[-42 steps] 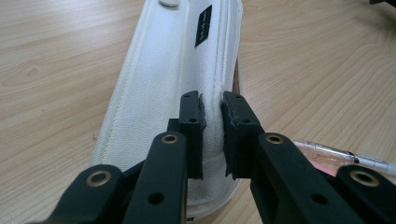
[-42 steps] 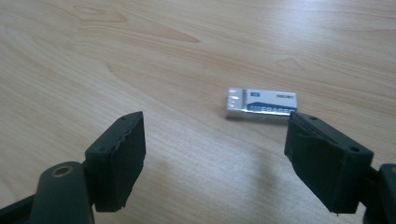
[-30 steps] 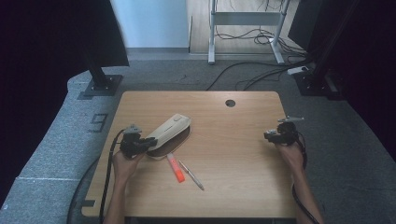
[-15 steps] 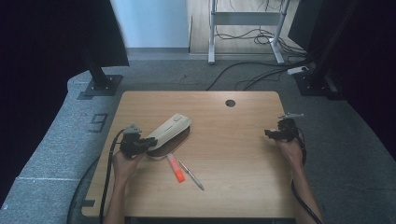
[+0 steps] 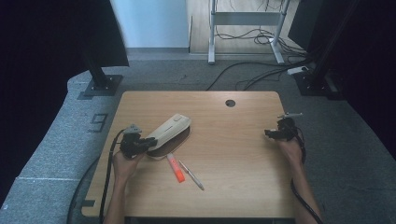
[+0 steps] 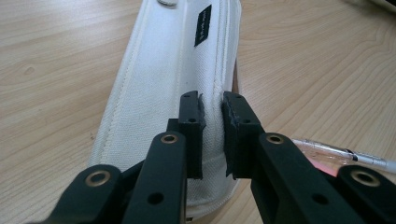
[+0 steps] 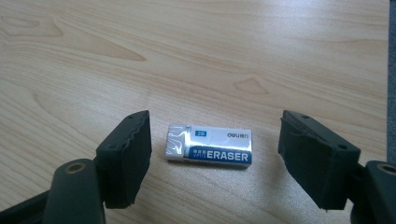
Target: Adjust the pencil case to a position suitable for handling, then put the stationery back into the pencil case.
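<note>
While the left claw (image 6: 212, 135) pinches the near edge of the white pencil case (image 5: 169, 129), its jaws are almost shut, with just the cloth seam between them. The case lies on the left part of the desk (image 5: 233, 186), the same as a second ago, so that hand has not moved it. An orange marker (image 5: 175, 167) and a pen (image 5: 191, 175) lie just beside the case, close to each other. The right claw (image 7: 215, 161) has moved a tiny bit since a second ago and now sits low at the right side of the desk. It is wide open and holds nothing. An eraser (image 7: 209, 148) lies flat on the desk right between its two jaws, not touching either one. I think the next job is to close on the eraser and bring it over to the case.
</note>
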A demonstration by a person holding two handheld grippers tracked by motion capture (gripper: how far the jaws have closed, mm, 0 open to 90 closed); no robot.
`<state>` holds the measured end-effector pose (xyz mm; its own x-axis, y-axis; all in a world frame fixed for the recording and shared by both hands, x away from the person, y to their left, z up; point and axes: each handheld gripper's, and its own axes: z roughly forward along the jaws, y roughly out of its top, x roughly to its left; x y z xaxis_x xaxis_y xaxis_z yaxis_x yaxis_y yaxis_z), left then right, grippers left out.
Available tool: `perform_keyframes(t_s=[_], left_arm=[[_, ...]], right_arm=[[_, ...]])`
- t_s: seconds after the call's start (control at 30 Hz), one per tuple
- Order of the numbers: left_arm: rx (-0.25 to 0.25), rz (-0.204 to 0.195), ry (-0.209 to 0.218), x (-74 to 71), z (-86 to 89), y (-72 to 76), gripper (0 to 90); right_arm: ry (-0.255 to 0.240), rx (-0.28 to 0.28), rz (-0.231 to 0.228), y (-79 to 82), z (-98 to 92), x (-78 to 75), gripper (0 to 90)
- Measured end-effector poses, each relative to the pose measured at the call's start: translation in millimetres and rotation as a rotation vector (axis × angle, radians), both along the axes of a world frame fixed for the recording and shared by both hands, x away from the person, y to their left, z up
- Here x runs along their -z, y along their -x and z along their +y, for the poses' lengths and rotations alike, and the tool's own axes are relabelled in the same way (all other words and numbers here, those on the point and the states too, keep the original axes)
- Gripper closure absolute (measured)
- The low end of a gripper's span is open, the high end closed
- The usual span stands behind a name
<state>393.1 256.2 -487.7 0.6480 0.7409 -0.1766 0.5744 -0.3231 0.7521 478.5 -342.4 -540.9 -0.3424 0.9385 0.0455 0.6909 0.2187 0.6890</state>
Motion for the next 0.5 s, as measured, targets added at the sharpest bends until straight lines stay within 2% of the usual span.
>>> perform_keyframes(t_s=[0.23, 0.33, 0.43, 0.5], left_arm=[[0.000, 0.001, 0.002, 0.3, 0.3, -0.2, 78.9], [0.001, 0.000, 0.001, 0.2, 0.2, -0.1, 78.8], [0.003, 0.000, -0.003, 0.5, -0.3, -0.1, 78.7], [0.002, -0.001, -0.003, 0.4, -0.4, 0.0, 78.7]], right_arm=[[-0.005, 0.010, 0.005, -2.2, -1.2, 4.2, 28.5], [0.009, 0.007, 0.003, -2.1, -0.7, 3.6, 34.5], [0.022, 0.001, -0.004, 0.4, 1.5, 2.8, 45.3], [0.022, 0.004, -0.003, 0.9, 2.2, 2.4, 46.0]])
